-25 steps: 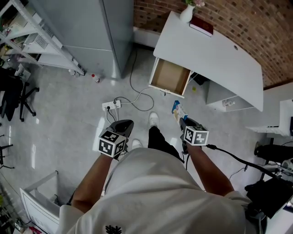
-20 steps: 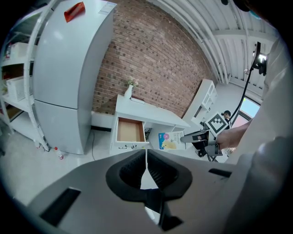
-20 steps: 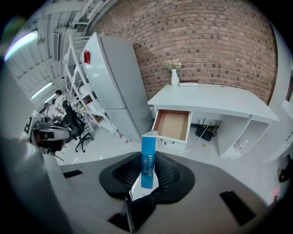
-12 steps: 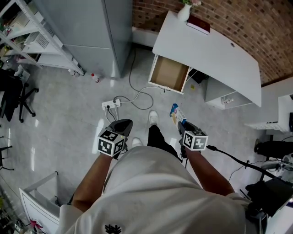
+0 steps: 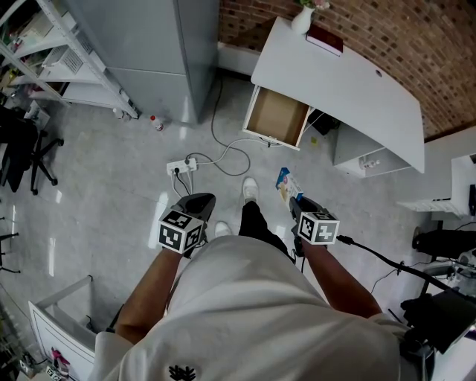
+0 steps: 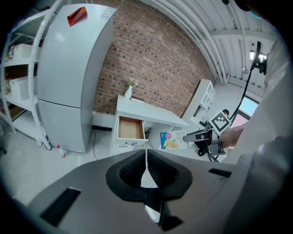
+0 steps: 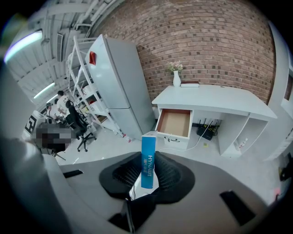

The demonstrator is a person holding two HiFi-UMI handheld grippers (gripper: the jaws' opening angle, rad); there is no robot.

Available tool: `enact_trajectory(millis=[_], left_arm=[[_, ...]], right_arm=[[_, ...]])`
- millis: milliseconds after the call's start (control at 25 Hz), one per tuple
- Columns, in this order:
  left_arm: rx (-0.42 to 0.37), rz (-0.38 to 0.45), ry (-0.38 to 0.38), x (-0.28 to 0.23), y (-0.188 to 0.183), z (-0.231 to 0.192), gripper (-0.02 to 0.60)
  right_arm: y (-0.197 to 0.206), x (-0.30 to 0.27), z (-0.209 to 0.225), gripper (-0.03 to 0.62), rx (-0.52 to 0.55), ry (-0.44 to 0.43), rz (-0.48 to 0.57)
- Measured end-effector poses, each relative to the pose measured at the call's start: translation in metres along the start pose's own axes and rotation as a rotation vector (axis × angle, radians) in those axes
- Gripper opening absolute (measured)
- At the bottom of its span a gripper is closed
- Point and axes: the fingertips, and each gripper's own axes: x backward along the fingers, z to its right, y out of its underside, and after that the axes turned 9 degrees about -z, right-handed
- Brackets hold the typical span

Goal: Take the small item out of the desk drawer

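Observation:
My right gripper is shut on a small blue box that stands upright on its narrow edge between the pads. In the head view the same box sticks forward from the right gripper, well away from the desk. The white desk stands ahead with its drawer pulled open; its wooden bottom shows bare. My left gripper is shut with nothing in it and hangs beside my left leg. From the left gripper view the box shows its broad face.
A grey fridge stands left of the desk. A power strip and cable lie on the floor between me and the drawer. A white vase and a dark book sit on the desk. Shelving and an office chair are at the left.
The view has shifted a little; both grippers stay put at my sides and the right one still holds the blue box.

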Motion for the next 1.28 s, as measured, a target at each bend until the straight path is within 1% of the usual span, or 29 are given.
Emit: enact_trajectory(millis=[200, 320, 440, 720, 880, 1280], left_arm=[[0.002, 0.009, -0.004, 0.005, 0.0, 0.0, 0.028], [0.001, 0.009, -0.003, 0.006, 0.0, 0.0, 0.028], [-0.002, 0.009, -0.002, 0.005, 0.0, -0.001, 0.028], [-0.009, 0.008, 0.003, 0.001, -0.001, 0.004, 0.028], [-0.009, 0.006, 0.003, 0.0, -0.002, 0.004, 0.029], [-0.019, -0.002, 0.013, -0.011, -0.006, 0.009, 0.029]], right_arm=[[-0.004, 0.001, -0.002, 0.109, 0.014, -0.006, 0.012], [-0.006, 0.003, -0.001, 0.109, 0.015, 0.006, 0.011], [-0.006, 0.003, -0.002, 0.109, 0.016, -0.005, 0.021], [-0.001, 0.007, 0.006, 0.109, -0.009, 0.012, 0.012], [-0.001, 0.004, 0.005, 0.109, -0.003, -0.009, 0.021], [0.002, 0.006, 0.017, 0.109, -0.026, 0.01, 0.014]])
